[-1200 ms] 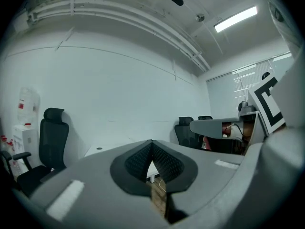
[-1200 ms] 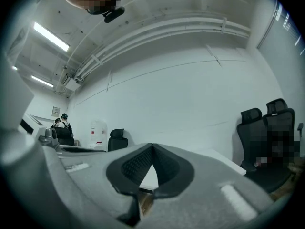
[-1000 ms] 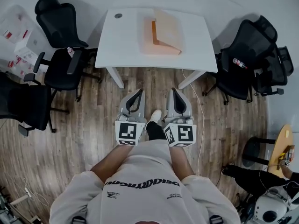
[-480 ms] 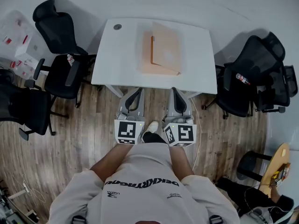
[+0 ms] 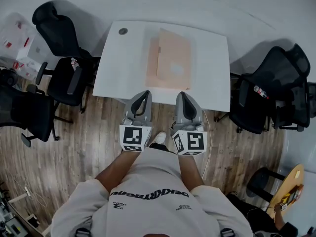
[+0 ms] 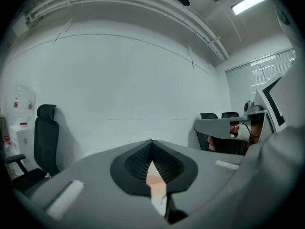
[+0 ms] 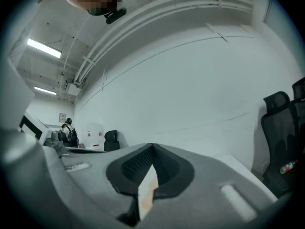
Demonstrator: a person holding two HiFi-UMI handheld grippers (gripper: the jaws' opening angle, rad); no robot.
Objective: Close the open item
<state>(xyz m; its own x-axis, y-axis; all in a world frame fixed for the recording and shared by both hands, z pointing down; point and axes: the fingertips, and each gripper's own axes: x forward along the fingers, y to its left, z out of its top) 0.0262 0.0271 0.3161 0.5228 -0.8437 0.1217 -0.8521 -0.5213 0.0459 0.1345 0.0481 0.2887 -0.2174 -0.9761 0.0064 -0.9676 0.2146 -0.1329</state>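
1. Person: a light printed shirt (image 5: 148, 191) is seen nearest the head view, with both forearms extended forward. One white shoe (image 5: 159, 138) is seen on the wooden floor (image 5: 74, 147) between the marker cubes.

2. Left gripper (image 5: 146, 94): it is held over the near edge of the table. In the left gripper view its jaws are seen drawn together at the tips, and nothing is gripped. Only a thin sliver of peach and white shows through the gap behind the tips.

3. Right gripper (image 5: 180, 95): it is held beside the left one, also at the near table edge. Its jaws are likewise closed tip to tip, and nothing is held.

4. White table (image 5: 123, 63): it is placed just ahead of both grippers. A small round grommet (image 5: 123, 31) is set in its far left corner.

5. Peach box (image 5: 168, 58): it is set on the middle of the table, directly beyond the grippers and untouched by either. Its lid appears raised off the paler base.

6. Black office chairs: one (image 5: 64, 58) is noted left of the table, another (image 5: 266, 93) right of it.
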